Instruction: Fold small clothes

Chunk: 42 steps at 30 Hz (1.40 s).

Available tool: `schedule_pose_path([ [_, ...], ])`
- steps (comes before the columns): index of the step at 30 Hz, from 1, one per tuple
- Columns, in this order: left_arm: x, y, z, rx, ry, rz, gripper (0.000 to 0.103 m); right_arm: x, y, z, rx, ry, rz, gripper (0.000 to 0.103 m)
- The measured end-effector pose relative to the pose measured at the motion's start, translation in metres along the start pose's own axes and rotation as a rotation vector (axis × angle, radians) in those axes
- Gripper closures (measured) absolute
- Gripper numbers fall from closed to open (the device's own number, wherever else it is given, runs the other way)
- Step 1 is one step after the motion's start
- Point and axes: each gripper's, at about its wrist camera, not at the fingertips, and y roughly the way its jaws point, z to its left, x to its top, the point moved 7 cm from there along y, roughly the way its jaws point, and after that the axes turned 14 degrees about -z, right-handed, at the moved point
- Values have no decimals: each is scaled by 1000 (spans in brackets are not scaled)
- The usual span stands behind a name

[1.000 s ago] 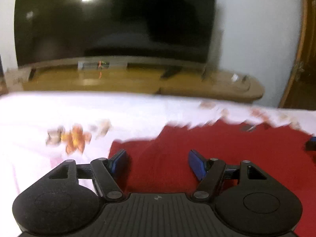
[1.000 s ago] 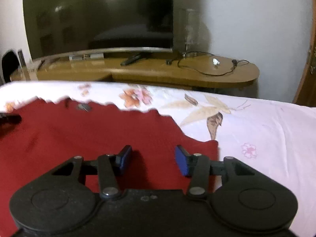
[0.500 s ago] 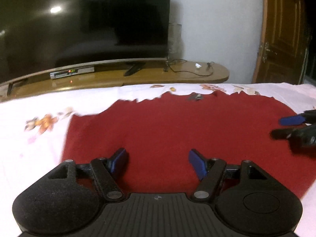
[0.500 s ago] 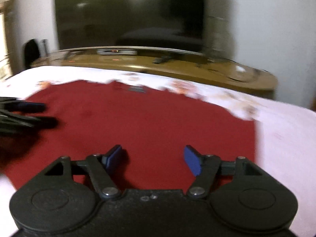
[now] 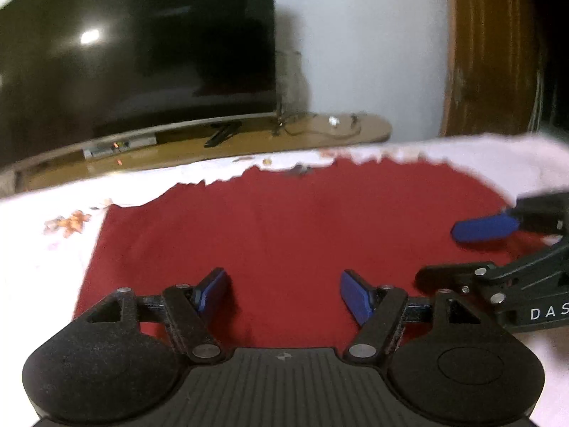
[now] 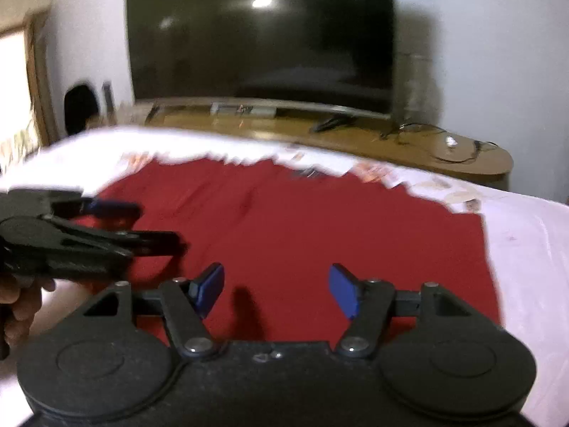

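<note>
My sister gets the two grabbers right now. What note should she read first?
Left gripper: open, holding nothing, low over the near edge of the red cloth.
Right gripper: open, holding nothing, low over the same cloth.
The cloth lies spread flat on the white flowered bedsheet, in front of the TV.
Done: cloth laid out, no fold visible.
Left: grip an edge with each gripper and fold it, probably near edge first.

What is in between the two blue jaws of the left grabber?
Only the red cloth, lying flat on the white bedsheet. The left gripper has its jaws spread wide with nothing pinched between them, as the left wrist view shows.
</note>
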Motion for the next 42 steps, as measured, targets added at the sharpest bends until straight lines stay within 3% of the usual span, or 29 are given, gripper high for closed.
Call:
schedule_pose_path([
  [3,-6,-18,12,30,10,10,33,-22,-3,2,-21,-61,46,38],
  [10,-23,-53,84,132,-126,49,32,-46,-58,-72,-164,18,67,34],
  [12,-25,-57,86,138,-104,52,32,-52,-68,-86,-165,66,63,34],
  [15,-22,-63,89,207,-64,72,32,-47,-69,-77,-181,25,77,36],
  [16,-20,-69,91,218,-82,61,32,-41,-71,-75,-187,37,62,42],
  [18,-21,-81,96,225,-124,38,32,-27,-81,-70,-183,66,4,43],
  [19,-28,-80,99,237,-117,74,32,-24,-85,-69,-182,77,-14,44],
  [20,-39,-77,105,244,-126,113,28,-26,-83,-70,-187,83,-5,44],
  [22,-41,-79,117,238,-218,117,24,-49,-73,-80,-225,86,117,43],
  [25,-30,-90,125,266,-254,107,24,-40,-81,-78,-220,111,84,43],
  [29,-30,-108,127,166,-573,80,25,-25,-98,-73,-210,145,10,42],
  [31,-45,-105,124,122,-755,108,41,-22,-99,-69,-202,163,-1,42],
  [33,-62,-104,123,136,-903,98,42,-21,-99,-63,-187,181,-2,41],
  [37,-73,-96,135,141,-1095,38,43,-20,-85,-51,-150,200,-4,39],
  [41,-73,-84,135,144,-1159,7,49,-15,-71,-41,-118,229,-12,40],
  [42,-71,-77,136,148,-1162,5,57,-12,-67,-39,-109,243,-14,41],
])
